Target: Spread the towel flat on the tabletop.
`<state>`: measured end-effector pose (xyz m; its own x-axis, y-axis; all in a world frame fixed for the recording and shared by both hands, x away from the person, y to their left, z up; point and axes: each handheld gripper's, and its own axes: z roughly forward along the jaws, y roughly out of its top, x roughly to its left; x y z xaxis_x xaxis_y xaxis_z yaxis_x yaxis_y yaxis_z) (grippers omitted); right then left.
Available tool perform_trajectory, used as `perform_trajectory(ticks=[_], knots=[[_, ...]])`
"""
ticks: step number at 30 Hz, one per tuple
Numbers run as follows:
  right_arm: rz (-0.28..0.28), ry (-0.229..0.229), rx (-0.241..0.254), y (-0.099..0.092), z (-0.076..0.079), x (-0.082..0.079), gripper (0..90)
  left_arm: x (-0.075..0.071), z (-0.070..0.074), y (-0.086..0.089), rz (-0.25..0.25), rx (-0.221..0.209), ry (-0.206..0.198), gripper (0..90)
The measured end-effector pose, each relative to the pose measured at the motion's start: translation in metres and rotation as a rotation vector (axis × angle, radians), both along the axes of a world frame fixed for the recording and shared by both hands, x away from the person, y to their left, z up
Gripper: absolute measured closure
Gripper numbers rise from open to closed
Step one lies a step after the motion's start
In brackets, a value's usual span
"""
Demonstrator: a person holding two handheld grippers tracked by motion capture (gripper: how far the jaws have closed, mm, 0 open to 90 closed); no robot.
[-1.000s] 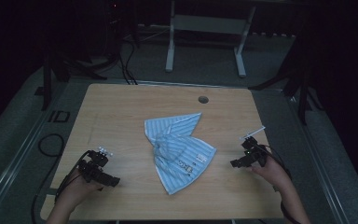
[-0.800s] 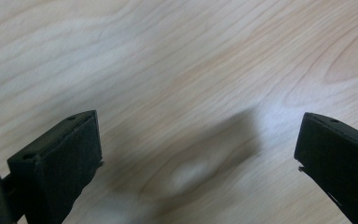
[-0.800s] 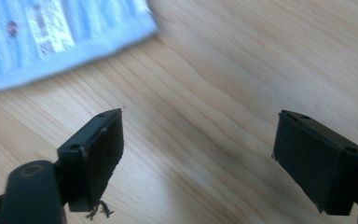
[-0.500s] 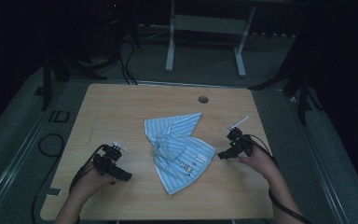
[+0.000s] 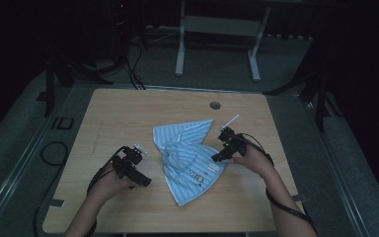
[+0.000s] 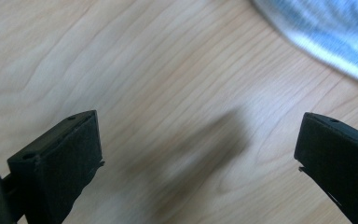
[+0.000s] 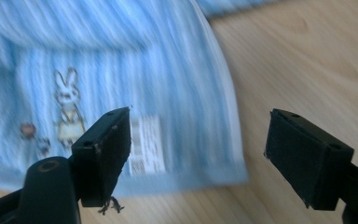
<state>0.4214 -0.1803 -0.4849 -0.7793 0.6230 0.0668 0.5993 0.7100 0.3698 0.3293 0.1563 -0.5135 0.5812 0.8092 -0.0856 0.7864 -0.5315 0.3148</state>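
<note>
A crumpled blue-and-white striped cloth point(image 5: 187, 158) lies in the middle of the wooden table point(image 5: 128, 113). In the right gripper view the cloth point(image 7: 121, 70) shows a rabbit print and a white label. My right gripper point(image 5: 218, 154) hovers at the cloth's right edge. Its jaws point(image 7: 199, 130) stand apart and have just been closing a little, with the cloth's hem below the gap and neither pad pressing on it. My left gripper point(image 5: 140, 177) is over bare wood just left of the cloth. It is wide open point(image 6: 198, 135), and the cloth's edge point(image 6: 326, 32) lies beyond it.
A round cable hole point(image 5: 215, 105) sits near the table's far edge. White legs of another desk point(image 5: 180, 44) stand behind the table. Cables point(image 5: 49, 153) lie on the dark floor at the left.
Both hands have moved inward toward the cloth. The right gripper came from near the table's right side to the cloth's right edge, and the left gripper shifted right toward its left side.
</note>
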Motion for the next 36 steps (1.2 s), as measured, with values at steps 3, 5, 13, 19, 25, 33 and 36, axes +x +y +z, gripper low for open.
perform_trajectory(ticks=[3, 5, 13, 19, 25, 33, 36], knots=[[0.022, 0.005, 0.0, 0.016, 0.002, 0.005, 22.5, 0.006, 0.003, -0.008, -0.016, 0.003, -0.01, 0.5], [0.046, 0.007, -0.005, 0.033, 0.004, 0.012, 22.7, 0.01, 0.006, -0.013, -0.018, -0.008, -0.021, 2.1], [0.088, 0.018, -0.004, 0.07, 0.0, 0.031, 32.0, 0.022, 0.013, -0.034, -0.067, -0.04, -0.046, 14.9], [0.093, 0.032, -0.004, 0.085, -0.006, 0.039, 41.3, 0.032, 0.014, -0.049, -0.087, -0.073, -0.052, 20.8], [0.143, 0.043, -0.058, 0.094, -0.019, 0.04, 45.1, 0.044, 0.004, -0.074, -0.132, -0.088, -0.054, 34.0], [0.168, 0.014, -0.091, 0.088, -0.018, 0.03, 77.2, 0.042, 0.004, -0.082, -0.201, -0.063, -0.079, 76.2], [0.157, -0.018, -0.09, 0.081, -0.014, 0.026, 84.2, 0.04, 0.006, -0.081, -0.193, -0.055, -0.09, 81.4]])
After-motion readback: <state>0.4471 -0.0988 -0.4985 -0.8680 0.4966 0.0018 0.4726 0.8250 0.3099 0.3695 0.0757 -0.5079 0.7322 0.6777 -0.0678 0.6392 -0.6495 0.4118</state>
